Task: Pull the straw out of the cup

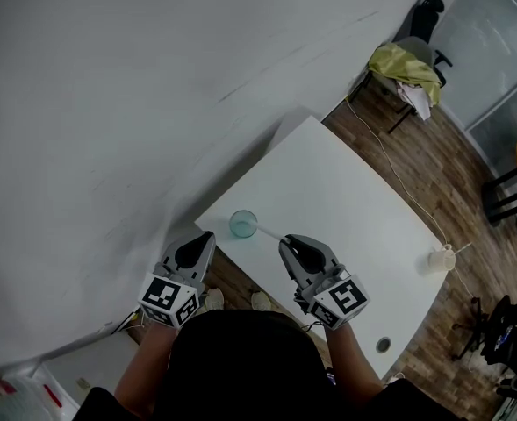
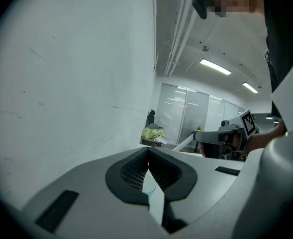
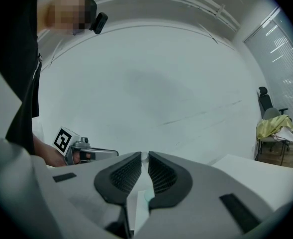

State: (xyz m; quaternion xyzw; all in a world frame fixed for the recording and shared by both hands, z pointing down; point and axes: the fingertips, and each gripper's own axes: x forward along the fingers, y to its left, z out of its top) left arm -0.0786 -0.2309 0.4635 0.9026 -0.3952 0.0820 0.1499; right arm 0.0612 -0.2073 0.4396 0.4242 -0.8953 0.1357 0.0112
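Note:
A clear bluish cup (image 1: 243, 224) stands near the front edge of the white table (image 1: 346, 200). A white straw (image 1: 270, 232) leans out of it to the right. My right gripper (image 1: 285, 242) is shut on the straw's outer end; in the right gripper view the white straw tip (image 3: 145, 156) shows between the closed jaws of the right gripper (image 3: 145, 159). My left gripper (image 1: 209, 236) hangs just left of the cup, apart from it, shut with nothing in it. In the left gripper view the left gripper (image 2: 148, 153) has its tips touching, and the straw (image 2: 183, 142) is seen beyond.
A pale wall runs close along the table's left side. A small white cup-like object (image 1: 441, 258) with a cable sits at the table's right edge. A chair with a yellow cloth (image 1: 405, 67) stands beyond the far corner. A round hole (image 1: 383, 345) marks the tabletop.

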